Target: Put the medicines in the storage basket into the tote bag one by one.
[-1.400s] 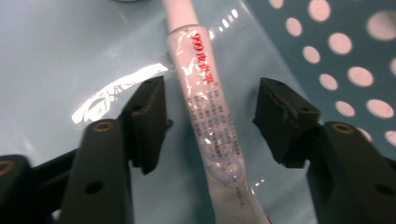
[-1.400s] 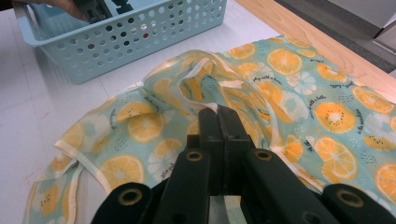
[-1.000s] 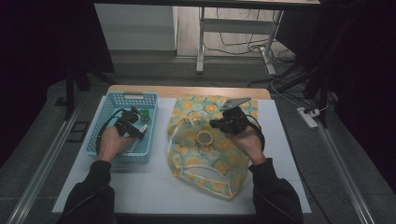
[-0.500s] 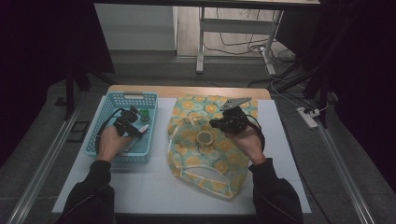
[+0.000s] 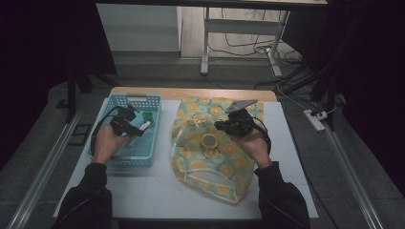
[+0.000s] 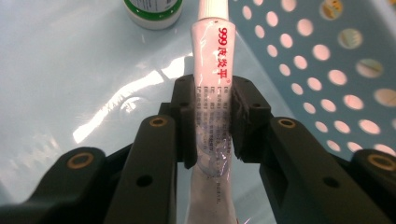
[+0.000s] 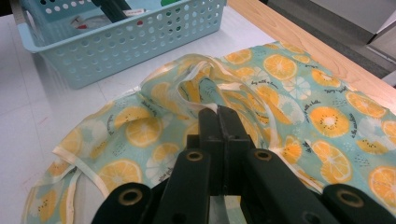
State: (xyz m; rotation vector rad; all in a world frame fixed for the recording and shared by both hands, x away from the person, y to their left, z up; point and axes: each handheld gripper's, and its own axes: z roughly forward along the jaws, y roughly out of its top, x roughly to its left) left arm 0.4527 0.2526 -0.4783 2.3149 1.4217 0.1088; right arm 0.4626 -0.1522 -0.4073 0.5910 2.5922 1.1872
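While the left gripper (image 6: 212, 116) sits inside the blue basket (image 5: 125, 157) at the left of the surface (image 5: 157, 191), its jaws are clamped on a white tube (image 6: 213, 60) w/ red print – pads pressing both sides of the tube's lower half, gap no wider than the tube itself; the jaws have just been closing that last bit onto it. Tube points away from the gripper cam, capped end toward a green-and-white bottle (image 6: 152, 10) that stands on the basket floor just beyond, apart from the tube. In the left gripper view the perforated basket wall runs along the right side. From the high view the left gripper (image 5: 125, 123) is over the basket's far half, tube (image 5: 144, 126) sticking out toward the basket's right wall, green cap (image 5: 147, 115) near it. Right gripper (image 7: 219, 116): jaws fully together, pinching a fold of the fruit-print fabric bag (image 7: 299, 93) – cloth edge caught btwn the pads and pulled up into a ridge. Bag (image 5: 205, 157) lies spread on the surface right of the basket, orange-slice pattern on pale teal, w/ a round brownish object (image 5: 209, 141) at its middle; can't tell what it is. Right gripper (image 5: 224, 125) is at the bag's upper middle, just beside that round thing. Wooden edge of the surface shows past the bag in the right gripper view.
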